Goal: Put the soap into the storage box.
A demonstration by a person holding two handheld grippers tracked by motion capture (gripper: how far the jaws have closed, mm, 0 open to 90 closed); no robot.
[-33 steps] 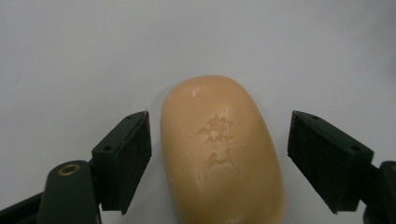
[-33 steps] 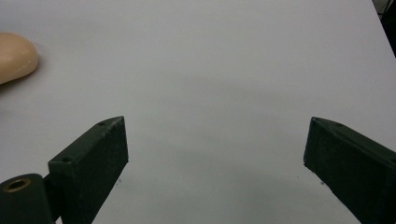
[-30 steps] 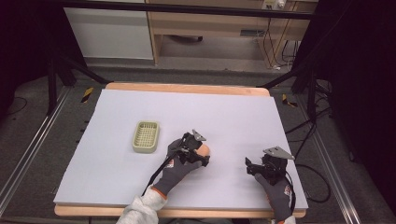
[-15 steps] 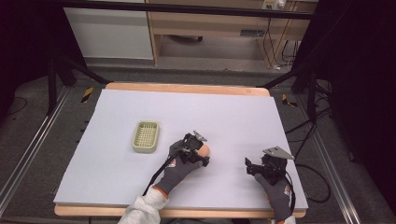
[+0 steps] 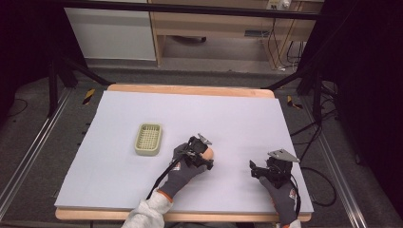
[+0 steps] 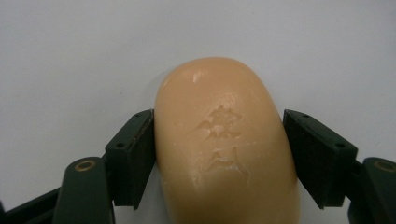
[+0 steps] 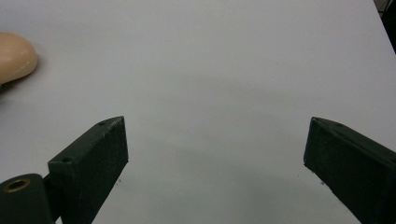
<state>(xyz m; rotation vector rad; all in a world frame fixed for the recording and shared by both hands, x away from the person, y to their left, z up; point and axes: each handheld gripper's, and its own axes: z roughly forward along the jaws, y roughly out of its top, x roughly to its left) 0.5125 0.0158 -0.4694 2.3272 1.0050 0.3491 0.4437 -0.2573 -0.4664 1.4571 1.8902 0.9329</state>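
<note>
we see the white surface (image 5: 237, 118) lit bright and even from above, while the room around it is very dark. in the left gripper view the soap (image 6: 224, 144) looks sharp, with a small shiny spot near its top. in the right gripper view a soft grey shadow lies between the jaws.

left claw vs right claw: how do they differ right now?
The left claw has its jaws around the soap bar, one on each side; the right claw has nothing between its jaws. The left's jaws stand narrower; the right's gape wide. The left sits mid-table near the basket, the right toward the table's right edge. Both have black jaws.
</note>
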